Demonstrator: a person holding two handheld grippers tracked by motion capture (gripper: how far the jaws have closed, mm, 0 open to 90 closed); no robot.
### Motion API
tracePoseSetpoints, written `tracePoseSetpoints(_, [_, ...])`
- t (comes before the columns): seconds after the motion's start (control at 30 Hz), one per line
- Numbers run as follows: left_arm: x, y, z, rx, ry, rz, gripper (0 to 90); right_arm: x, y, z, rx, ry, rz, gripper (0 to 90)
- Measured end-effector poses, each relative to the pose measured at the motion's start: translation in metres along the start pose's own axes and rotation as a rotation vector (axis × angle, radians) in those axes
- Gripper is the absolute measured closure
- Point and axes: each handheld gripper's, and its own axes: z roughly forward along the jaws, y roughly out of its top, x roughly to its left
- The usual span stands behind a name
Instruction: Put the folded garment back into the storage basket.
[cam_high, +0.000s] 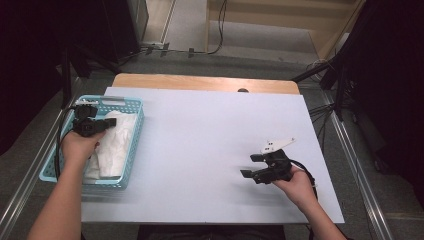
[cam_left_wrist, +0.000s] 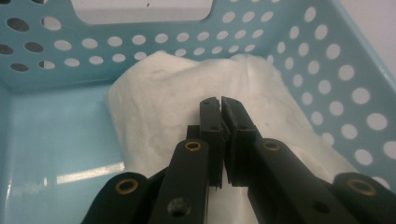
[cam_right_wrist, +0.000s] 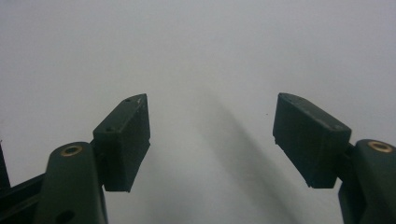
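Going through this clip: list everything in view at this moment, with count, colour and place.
basket: one, light blue, perforated walls, at the table's left edge.
cloth: one, white, crumpled, lying inside the basket.
table: one, pale bluish-white top with a wooden strip along the far edge, centre of the high view.
cables: several, black, on the floor beyond the table.
left gripper: one, black, inside the basket, jaws shut right at the cloth; whether a fold is pinched cannot be told.
right gripper: one, black with a white plate on top, over the bare table at right, jaws open, nothing between them.
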Motion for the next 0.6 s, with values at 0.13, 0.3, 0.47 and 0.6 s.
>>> tracePoseSetpoints(0.13, [-0.001,-0.005,0.009,0.056,-0.016,0.029,86.4,0.0,0.0,0.0,0.001,-0.001,-0.001,25.9])
tracePoseSetpoints(0.3, [0.002,-0.011,0.014,0.048,-0.025,0.003,86.4,0.0,0.0,0.0,0.002,-0.001,-0.002,25.9])
tracePoseSetpoints(0.47, [0.005,-0.02,0.018,0.027,-0.045,0.047,81.8,0.0,0.0,0.001,0.005,0.001,-0.005,25.9])
tracePoseSetpoints(0.6, [0.004,-0.021,0.021,0.04,-0.05,0.046,77.7,0.001,0.0,0.001,0.006,0.0,-0.004,25.9])
